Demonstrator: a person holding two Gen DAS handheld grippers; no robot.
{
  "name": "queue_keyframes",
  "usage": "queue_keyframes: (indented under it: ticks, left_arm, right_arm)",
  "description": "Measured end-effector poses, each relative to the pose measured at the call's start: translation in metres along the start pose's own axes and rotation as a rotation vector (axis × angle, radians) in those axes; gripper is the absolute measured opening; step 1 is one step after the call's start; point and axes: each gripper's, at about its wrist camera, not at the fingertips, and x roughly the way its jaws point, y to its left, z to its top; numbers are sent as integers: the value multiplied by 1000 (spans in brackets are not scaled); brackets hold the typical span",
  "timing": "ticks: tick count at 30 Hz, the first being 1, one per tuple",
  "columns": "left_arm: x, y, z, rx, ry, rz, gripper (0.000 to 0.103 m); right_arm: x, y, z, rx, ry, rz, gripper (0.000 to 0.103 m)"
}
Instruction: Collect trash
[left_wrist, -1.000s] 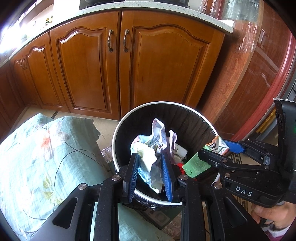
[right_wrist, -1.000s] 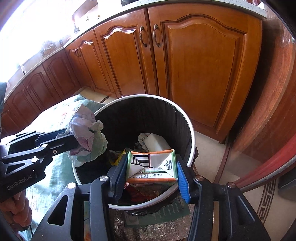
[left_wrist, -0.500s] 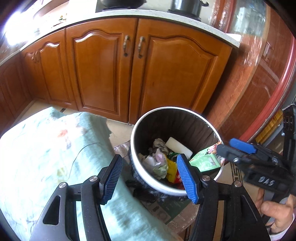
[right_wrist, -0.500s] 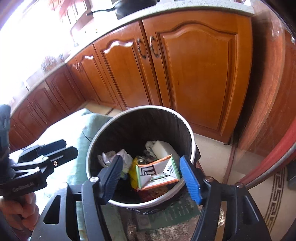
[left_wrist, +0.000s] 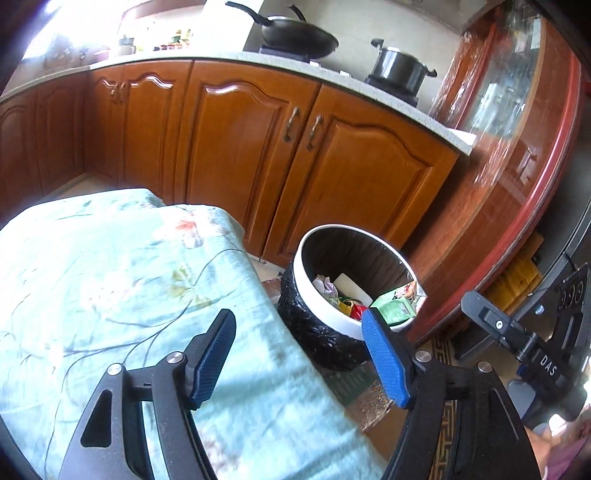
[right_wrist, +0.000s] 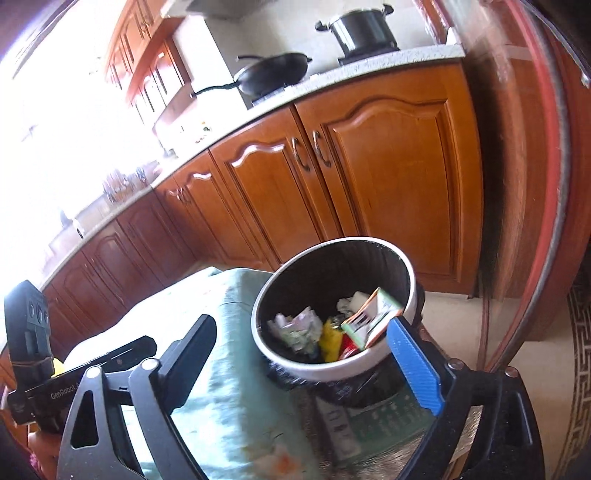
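A round trash bin (left_wrist: 325, 314) with a white rim and black liner stands on the floor by the cabinets; it also shows in the right wrist view (right_wrist: 325, 367). Inside lie crumpled paper (right_wrist: 299, 326), a green and white carton (right_wrist: 373, 317) and other wrappers. The carton also shows in the left wrist view (left_wrist: 397, 304). My left gripper (left_wrist: 299, 354) is open and empty, above the cloth's edge, back from the bin. My right gripper (right_wrist: 306, 354) is open and empty, above and in front of the bin.
A table with a pale green flowered cloth (left_wrist: 110, 277) lies left of the bin. Brown wooden cabinets (left_wrist: 258, 147) stand behind, with a wok (left_wrist: 299, 35) and a pot (left_wrist: 399, 68) on the counter. A dark red curved cabinet (left_wrist: 517, 184) stands to the right.
Both grippers opened and dropped their loads into the bin: the crumpled paper from the left, the carton from the right. Both then rose and drew back from the bin.
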Motion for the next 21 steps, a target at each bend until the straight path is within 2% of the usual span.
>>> queue_keyframes:
  ticks: [1,7,10,14,17,19,21]
  left_arm:
    - [-7,2,-4,0,-14,4,76]
    - [-54,7,-38,12,-94,40,83]
    - [-77,11,-54,10,-122,56,83]
    - [-99,16,-65,7,-161,74,91]
    - [-119,16,-70,22,-210,87,98]
    - [-130,11,-75,45,-262,123,102]
    - [-140,8,-83,67,-307,167,102]
  right_arm:
    - [-4,3,-4,4,-10,-1,99]
    - [-29,26,-30,27,-51,-10,101]
    - [-39,43,-37,-2,-64,-8,101]
    - [-54,66,-43,-45,-97,-5,102]
    - [-69,80,-38,-64,-146,-10,103]
    - [-79,89,-34,-87,-193,-17,103]
    - [-87,98,-34,-115,-238,-18,103]
